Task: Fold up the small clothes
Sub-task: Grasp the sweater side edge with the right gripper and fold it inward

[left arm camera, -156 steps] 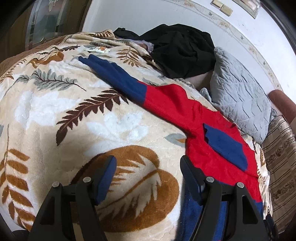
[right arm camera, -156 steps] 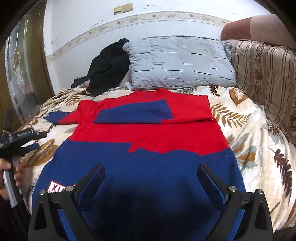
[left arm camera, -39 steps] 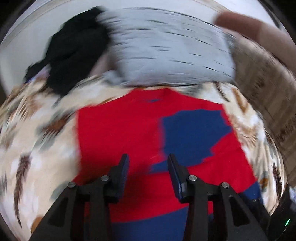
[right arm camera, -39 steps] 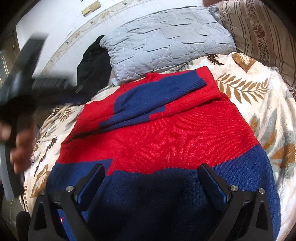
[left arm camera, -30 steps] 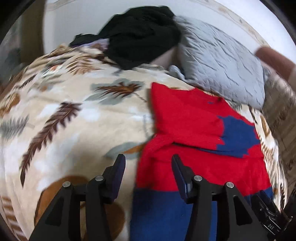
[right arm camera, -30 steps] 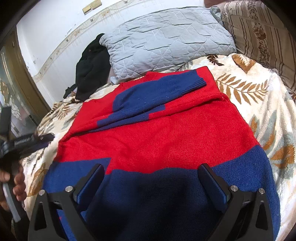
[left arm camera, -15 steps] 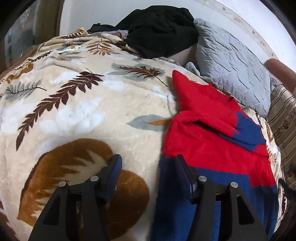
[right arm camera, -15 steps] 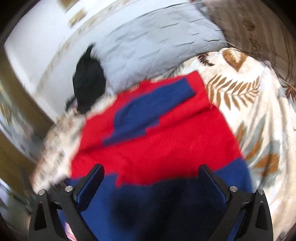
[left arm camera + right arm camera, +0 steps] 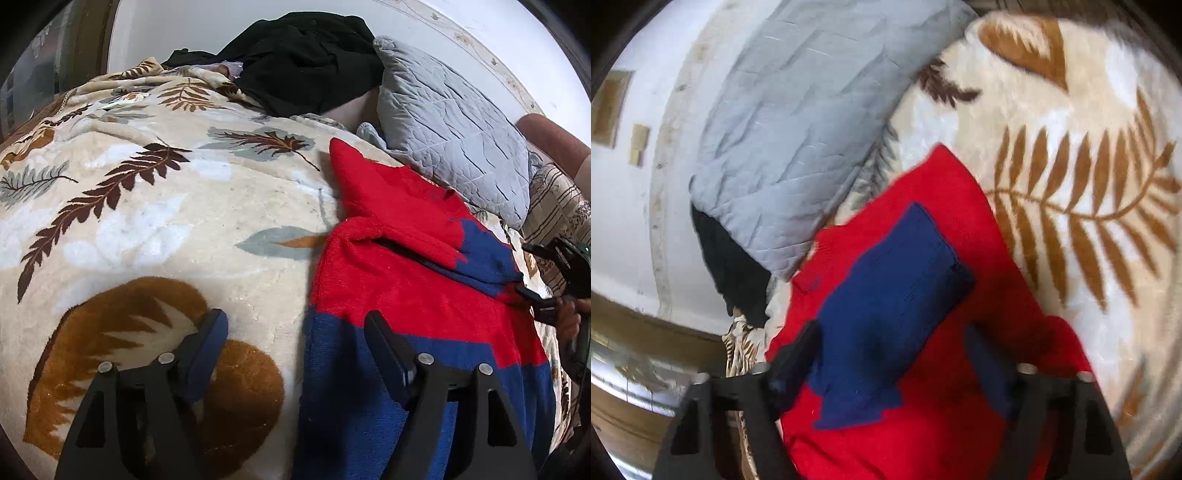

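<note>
A red and blue knit sweater (image 9: 417,295) lies flat on a leaf-print blanket (image 9: 147,221), both sleeves folded across its chest. My left gripper (image 9: 295,332) is open and empty, low over the sweater's left side edge at the blue hem part. My right gripper (image 9: 892,347) is open and empty, tilted, close above the folded blue sleeve (image 9: 894,288) on the red chest. The right gripper also shows in the left wrist view (image 9: 554,280), at the sweater's far side.
A grey quilted pillow (image 9: 454,122) lies at the head of the bed, also in the right wrist view (image 9: 798,122). A black garment (image 9: 306,55) is heaped beside it. A striped cushion (image 9: 554,206) stands at the right. A white wall runs behind.
The left sleeve has been folded in over the chest. My left gripper dropped back to the sweater's left edge. My right gripper moved forward and tilted over the folded sleeves.
</note>
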The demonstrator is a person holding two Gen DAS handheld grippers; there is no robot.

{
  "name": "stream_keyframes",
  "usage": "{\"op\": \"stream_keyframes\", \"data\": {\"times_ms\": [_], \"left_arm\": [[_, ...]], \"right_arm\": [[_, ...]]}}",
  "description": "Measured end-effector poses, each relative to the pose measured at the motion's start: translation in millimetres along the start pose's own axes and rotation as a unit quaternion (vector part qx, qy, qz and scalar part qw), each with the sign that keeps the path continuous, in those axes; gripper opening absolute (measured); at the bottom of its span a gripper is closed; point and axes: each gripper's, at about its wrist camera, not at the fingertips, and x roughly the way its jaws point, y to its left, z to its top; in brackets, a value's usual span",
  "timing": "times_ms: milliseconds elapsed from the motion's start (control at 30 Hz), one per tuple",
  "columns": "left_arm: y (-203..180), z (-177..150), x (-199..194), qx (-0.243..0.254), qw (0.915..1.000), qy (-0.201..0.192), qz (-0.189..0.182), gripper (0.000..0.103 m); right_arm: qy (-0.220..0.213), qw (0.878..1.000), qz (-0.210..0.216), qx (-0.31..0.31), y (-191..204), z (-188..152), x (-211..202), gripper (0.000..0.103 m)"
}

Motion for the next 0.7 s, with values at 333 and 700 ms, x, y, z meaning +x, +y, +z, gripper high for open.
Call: {"op": "stream_keyframes", "data": {"times_ms": [333,700], "left_arm": [[1.6,0.0,0.2,-0.004,1.0000,-0.001,-0.007,0.079],[0.0,-0.3,0.2,-0.003,1.0000,-0.001,-0.006,0.079]], "right_arm": [[-0.042,0.991,-0.098,-0.077,28.6,3.8,-1.8,0.006],[-0.057,0.987,-0.112,-0.098,13.6,-23.1,-30.9,0.068]]}}
